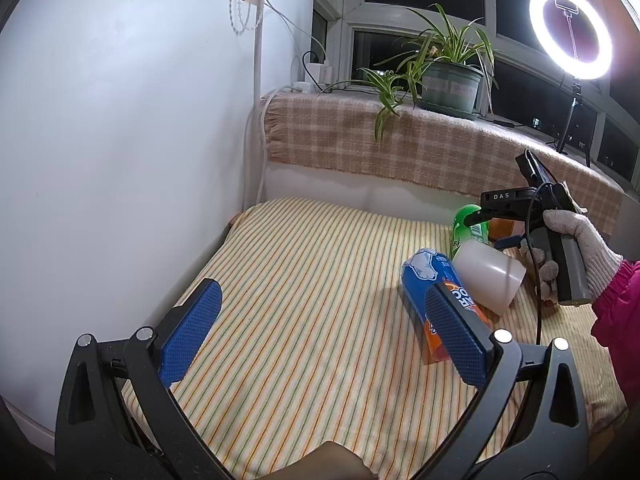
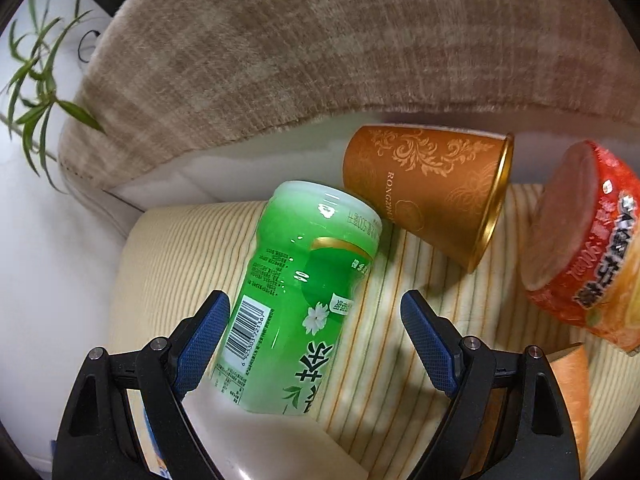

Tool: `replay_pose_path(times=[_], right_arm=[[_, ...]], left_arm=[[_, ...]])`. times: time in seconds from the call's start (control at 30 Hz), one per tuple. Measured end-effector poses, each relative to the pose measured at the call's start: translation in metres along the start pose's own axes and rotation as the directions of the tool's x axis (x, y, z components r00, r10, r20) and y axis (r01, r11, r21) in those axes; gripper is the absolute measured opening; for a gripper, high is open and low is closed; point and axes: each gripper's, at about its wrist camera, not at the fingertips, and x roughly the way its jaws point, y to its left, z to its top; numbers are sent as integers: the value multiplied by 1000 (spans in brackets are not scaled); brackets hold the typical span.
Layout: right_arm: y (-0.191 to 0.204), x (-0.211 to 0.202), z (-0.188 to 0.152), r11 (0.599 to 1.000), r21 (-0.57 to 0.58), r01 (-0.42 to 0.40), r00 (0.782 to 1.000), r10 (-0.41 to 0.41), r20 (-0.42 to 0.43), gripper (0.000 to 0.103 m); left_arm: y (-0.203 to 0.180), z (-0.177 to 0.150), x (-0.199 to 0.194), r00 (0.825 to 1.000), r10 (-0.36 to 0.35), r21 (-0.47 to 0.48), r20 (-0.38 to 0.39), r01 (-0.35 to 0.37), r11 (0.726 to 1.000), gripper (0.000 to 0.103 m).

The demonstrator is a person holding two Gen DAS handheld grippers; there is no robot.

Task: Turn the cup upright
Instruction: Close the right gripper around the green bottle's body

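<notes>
Green bottle (image 2: 298,300), brown cup (image 2: 424,196) touching, tipped

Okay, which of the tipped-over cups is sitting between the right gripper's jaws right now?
The green cup, with the barcode and white flower. It lies between the open right gripper; the brown gold-rimmed cup and red cup lie beyond.

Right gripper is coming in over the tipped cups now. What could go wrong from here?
The right gripper is open with the green cup beside one finger; closing may pinch it off-centre and send it rolling. The brown paper cup touches the green cup's end, so a nudge may shove it. The cups lie on a soft striped cloth, so a righted cup may topple.
</notes>
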Motion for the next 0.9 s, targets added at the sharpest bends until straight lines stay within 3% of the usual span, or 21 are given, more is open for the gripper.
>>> replay_pose_path(times=[0.17, 0.27, 0.6, 0.9], right_arm=[[-11, 8, 1, 994, 73, -84, 995, 87, -39, 80], [-11, 12, 2, 987, 84, -135, 989, 139, -45, 64], [10, 5, 2, 991, 23, -132, 991, 132, -2, 60], [10, -28, 9, 987, -14, -161, 985, 162, 66, 58]], left_arm=[[0, 0, 1, 1000, 3, 4, 1, -3, 1000, 103], [0, 1, 2, 1000, 5, 4, 3, -5, 1000, 103], [2, 1, -2, 1000, 14, 9, 14, -15, 1000, 103], [3, 0, -14, 999, 21, 13, 31, -21, 1000, 103]])
